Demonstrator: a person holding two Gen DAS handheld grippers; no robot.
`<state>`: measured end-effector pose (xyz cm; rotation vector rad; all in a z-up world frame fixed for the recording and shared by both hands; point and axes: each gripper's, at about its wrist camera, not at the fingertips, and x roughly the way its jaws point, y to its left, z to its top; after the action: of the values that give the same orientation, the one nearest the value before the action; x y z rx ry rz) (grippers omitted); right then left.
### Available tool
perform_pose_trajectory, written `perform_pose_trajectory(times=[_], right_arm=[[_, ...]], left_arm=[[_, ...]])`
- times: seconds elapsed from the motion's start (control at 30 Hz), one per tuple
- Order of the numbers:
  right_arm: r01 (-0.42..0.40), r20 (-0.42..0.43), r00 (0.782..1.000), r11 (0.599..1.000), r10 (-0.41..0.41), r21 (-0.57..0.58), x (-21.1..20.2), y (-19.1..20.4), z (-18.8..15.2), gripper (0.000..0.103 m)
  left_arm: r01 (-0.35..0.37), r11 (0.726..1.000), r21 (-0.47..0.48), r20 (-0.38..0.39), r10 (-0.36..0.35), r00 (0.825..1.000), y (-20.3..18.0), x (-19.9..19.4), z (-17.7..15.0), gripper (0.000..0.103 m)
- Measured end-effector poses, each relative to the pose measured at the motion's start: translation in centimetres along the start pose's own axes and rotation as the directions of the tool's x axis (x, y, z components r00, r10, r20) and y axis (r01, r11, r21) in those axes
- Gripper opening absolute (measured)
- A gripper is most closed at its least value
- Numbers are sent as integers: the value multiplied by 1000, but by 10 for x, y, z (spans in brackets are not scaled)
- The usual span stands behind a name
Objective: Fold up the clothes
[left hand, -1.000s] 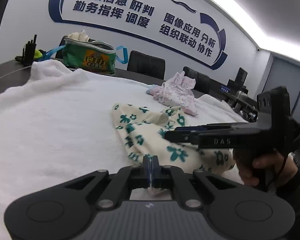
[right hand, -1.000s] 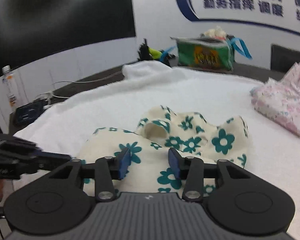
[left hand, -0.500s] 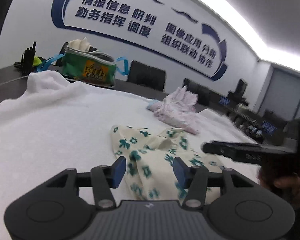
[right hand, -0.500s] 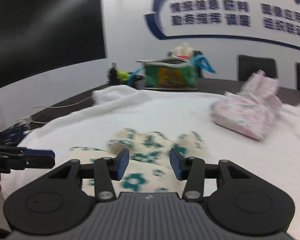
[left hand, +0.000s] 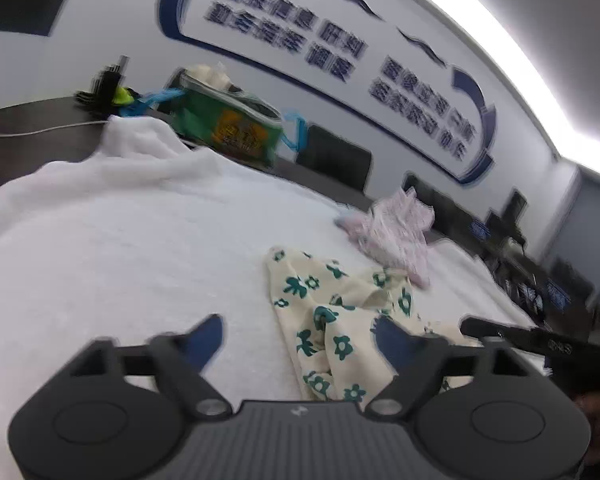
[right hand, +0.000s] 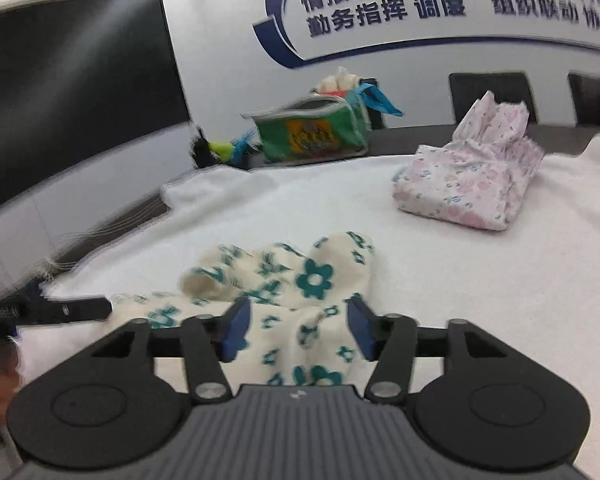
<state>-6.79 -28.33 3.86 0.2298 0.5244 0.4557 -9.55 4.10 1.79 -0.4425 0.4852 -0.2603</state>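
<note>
Left wrist view motion-blurred throughout; wall lettering [left hand: 332, 56] unreadable; right gripper [left hand: 540, 346] cut off at right edge, its fingertips unclear; near part of floral garment [right hand: 284, 300] hidden behind gripper body; bag label [right hand: 310, 136] smeared.

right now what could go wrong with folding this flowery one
1. Both grippers, left and right, are open and hold nothing, and the flowered garment lies bunched, so a grab may catch several layers and fold it crooked.
2. The pink garment sits close behind, so a wide sweep might drag it.
</note>
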Motion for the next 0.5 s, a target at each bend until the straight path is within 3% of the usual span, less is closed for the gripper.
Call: perform_pose_trajectory(times=[0.1,0.13,0.17,0.23,0.27,0.33,0.43,0.5], right_arm=[[-52,-27,998,995,54,88,5,-6,-9,62],[-48,-41,998,994,52,98,11,-6,-13,60],[-42,-43,998,994,47,100,12,-6,-14,49],[-29,-41,999,995,33,100,13,-7,-15,29],[-22,-40,999,995,26,100,14,-7,-15,23],[-9,-38,999,995,13,100,15,-8,-16,22],[11,-35,999,995,-8,100,16,-9,-17,28],[14,-15,1000,1000,-15,-4,3,0,-14,37]], left_arm=[[19,1000,-23,-47,-20,999,-6,13,-5,86],[27,999,-28,-68,-29,997,-8,19,-7,78],[34,999,-33,-90,-37,995,-11,25,-8,51],[62,997,-47,-120,-67,990,-12,33,-8,30],[61,995,-74,-125,-70,990,-8,35,-6,28],[75,990,-123,-136,-92,986,0,36,-5,28],[77,993,-94,-118,-88,989,3,24,-2,36],[62,998,-26,-80,-64,995,2,10,1,34]])
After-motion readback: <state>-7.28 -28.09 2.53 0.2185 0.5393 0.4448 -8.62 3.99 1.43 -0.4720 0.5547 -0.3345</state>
